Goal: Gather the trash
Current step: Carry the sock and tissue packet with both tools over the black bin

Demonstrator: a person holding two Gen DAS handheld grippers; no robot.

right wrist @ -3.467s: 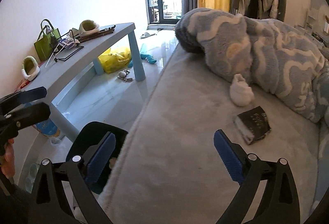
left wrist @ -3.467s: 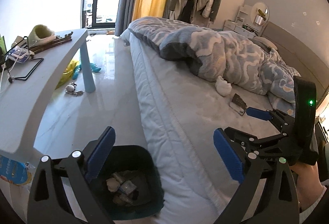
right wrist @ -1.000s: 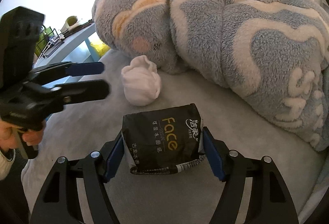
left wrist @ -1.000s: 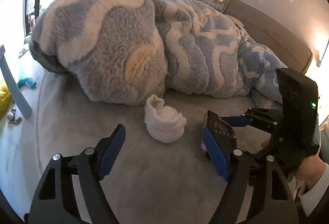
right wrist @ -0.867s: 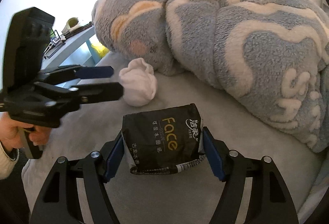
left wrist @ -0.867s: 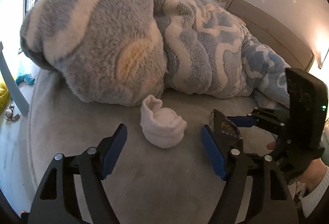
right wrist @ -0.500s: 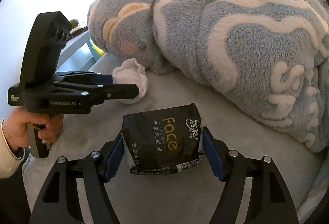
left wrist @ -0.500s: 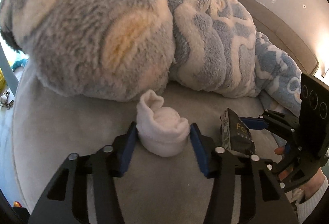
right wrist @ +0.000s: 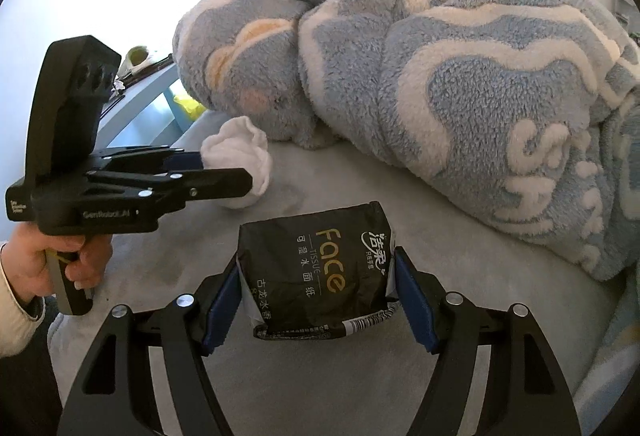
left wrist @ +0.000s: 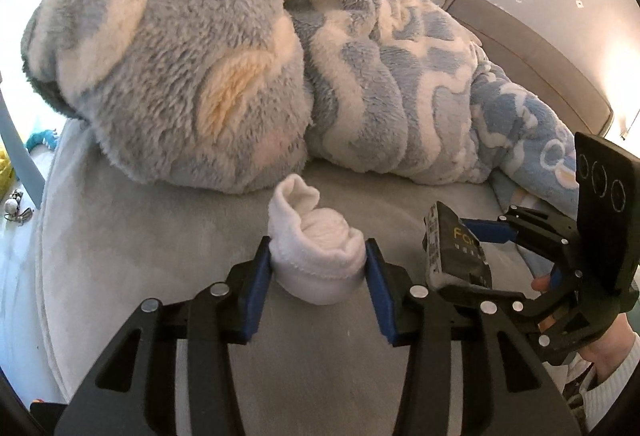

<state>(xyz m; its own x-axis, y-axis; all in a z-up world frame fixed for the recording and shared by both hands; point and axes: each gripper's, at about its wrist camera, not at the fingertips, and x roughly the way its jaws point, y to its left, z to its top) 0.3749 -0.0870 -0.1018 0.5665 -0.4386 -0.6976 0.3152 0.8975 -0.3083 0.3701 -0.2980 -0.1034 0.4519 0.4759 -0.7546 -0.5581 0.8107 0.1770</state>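
- left gripper (left wrist: 319, 268): jaws have just been closing; the blue pads now press both sides of the white rolled sock (left wrist: 316, 244).
- white rolled sock: rests on the grey bed surface (left wrist: 140, 236), just beside the edge of the fluffy blue blanket (left wrist: 240, 56).
- right gripper (right wrist: 318, 298): jaws clamped on the black tissue pack (right wrist: 320, 272), label facing up.
- black tissue pack: near the sock, on the side toward the right gripper.

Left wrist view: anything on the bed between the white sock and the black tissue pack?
Only bare grey bed sheet separates the white sock and the black tissue pack; the left wrist view shows it.
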